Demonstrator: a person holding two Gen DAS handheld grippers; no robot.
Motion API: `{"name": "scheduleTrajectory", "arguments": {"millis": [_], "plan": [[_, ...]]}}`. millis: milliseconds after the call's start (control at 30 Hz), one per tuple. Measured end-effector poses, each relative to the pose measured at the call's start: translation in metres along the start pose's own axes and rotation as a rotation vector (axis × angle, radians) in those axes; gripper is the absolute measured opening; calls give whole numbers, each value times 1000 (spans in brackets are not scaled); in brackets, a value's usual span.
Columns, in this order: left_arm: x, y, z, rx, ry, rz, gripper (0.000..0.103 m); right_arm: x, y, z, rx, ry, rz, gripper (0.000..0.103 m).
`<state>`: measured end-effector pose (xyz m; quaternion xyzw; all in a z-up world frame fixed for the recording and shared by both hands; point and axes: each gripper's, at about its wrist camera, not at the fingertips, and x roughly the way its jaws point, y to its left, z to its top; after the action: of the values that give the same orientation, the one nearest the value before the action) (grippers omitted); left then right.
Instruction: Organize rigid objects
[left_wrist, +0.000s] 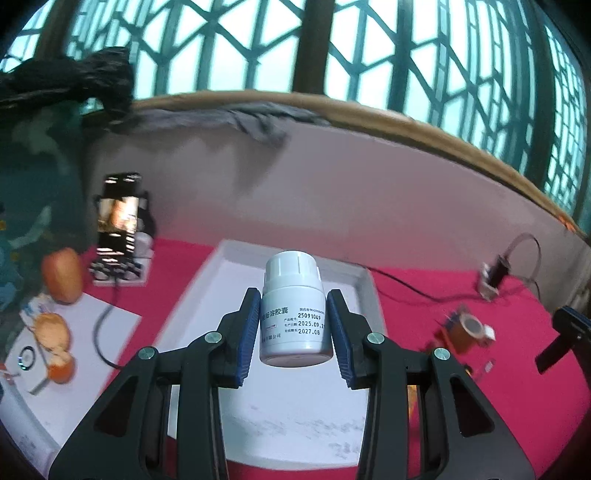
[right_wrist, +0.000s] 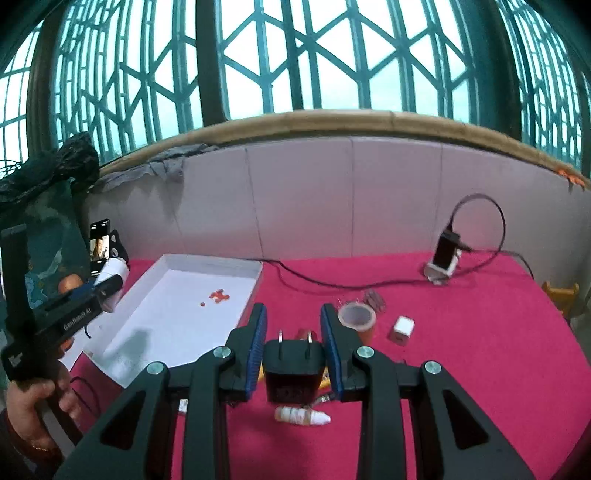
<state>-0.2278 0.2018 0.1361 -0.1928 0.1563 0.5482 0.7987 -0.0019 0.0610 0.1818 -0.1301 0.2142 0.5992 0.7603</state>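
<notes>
My left gripper (left_wrist: 293, 334) is shut on a white pill bottle (left_wrist: 294, 314) with printed dates, held upright above the white tray (left_wrist: 360, 275). My right gripper (right_wrist: 293, 345) is shut on a black plug adapter (right_wrist: 293, 369), prongs pointing up, above the red cloth just right of the tray (right_wrist: 255, 273). The tray holds small red bits (right_wrist: 218, 295). A roll of brown tape (right_wrist: 357, 318), a white charger cube (right_wrist: 402, 329) and a small white dropper bottle (right_wrist: 301, 415) lie on the cloth near the right gripper.
A phone on a stand (left_wrist: 119, 218) sits left of the tray, with oranges (left_wrist: 62, 275) beside it. Another phone with a looped cable (right_wrist: 445, 256) stands at the back right. A pink wall and barred window run behind. The left hand-held gripper (right_wrist: 79, 295) shows at the left.
</notes>
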Motion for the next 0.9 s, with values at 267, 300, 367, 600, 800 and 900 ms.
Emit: {"name": "scheduleTrajectory", "arguments": {"millis": [267, 300, 367, 600, 800, 900], "plan": [[-1, 51, 10, -75, -15, 102, 37, 3, 34, 42, -38, -72, 67, 29], [1, 55, 8, -80, -1, 106, 37, 7, 42, 46, -49, -74, 76, 29], [7, 59, 4, -84, 22, 110, 37, 15, 56, 48, -67, -66, 95, 29], [21, 74, -2, -88, 58, 121, 37, 45, 79, 40, -70, -8, 129, 29], [29, 76, -7, -95, 75, 95, 36, 57, 70, 23, -37, 47, 136, 26], [29, 71, -9, -93, 69, 74, 36, 55, 65, 20, -28, 47, 142, 26]]}}
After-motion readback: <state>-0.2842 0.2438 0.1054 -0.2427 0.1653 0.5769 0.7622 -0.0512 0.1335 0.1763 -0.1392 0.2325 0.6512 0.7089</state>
